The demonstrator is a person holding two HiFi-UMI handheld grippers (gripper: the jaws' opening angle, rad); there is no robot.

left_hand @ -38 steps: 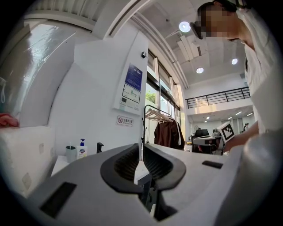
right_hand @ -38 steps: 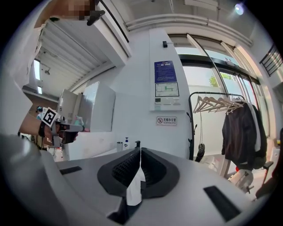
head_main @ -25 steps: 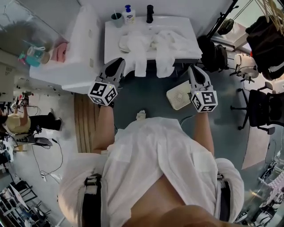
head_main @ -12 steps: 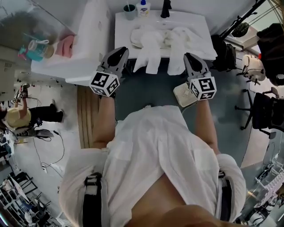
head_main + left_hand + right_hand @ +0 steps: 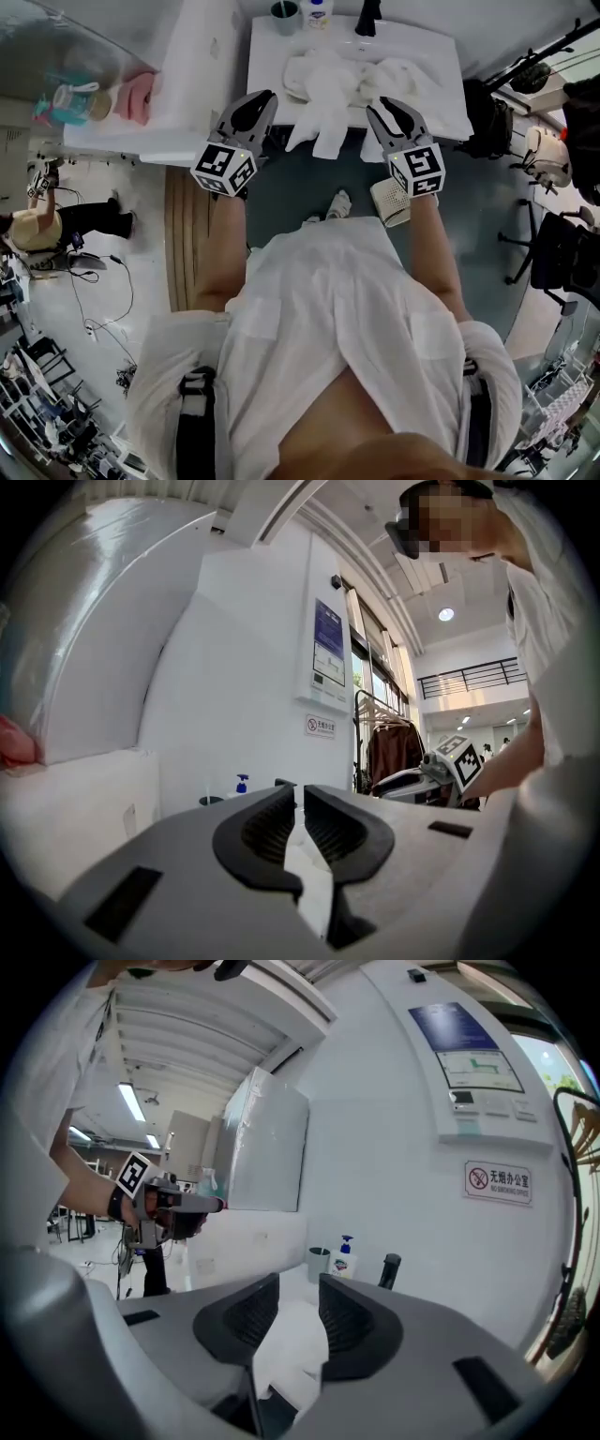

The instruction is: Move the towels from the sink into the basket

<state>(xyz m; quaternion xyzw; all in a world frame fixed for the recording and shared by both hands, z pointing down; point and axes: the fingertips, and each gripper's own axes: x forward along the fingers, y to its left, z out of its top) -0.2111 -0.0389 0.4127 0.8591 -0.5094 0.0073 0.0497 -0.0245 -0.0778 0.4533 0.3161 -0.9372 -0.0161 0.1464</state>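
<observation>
While the right gripper (image 5: 298, 1288) is pointed at the sink (image 5: 441, 56), its jaws have just been opening and are held apart, released, with nothing pressed between them; white cloth is seen only beyond the gap. The jaws of the left gripper (image 5: 300, 794) are drawn together to a thin slit, and nothing appears to be caught in it, though the view along them is tight.

Seen from the head view, the towels (image 5: 328, 80) are heaped in the basin at twelve o'clock from both pairs of jaws. Two tails are draped over the front edge, so their long axes run from twelve to six o'clock. One tail hangs between the two grippers; the other lies just beside the right tips, at about eleven o'clock from them. The right gripper is therefore judged the nearer, and a short reach toward twelve o'clock should bring cloth between its jaws.

The basket (image 5: 384, 199) is set on the floor at six o'clock from the right jaws, partly hidden by that gripper.
</observation>
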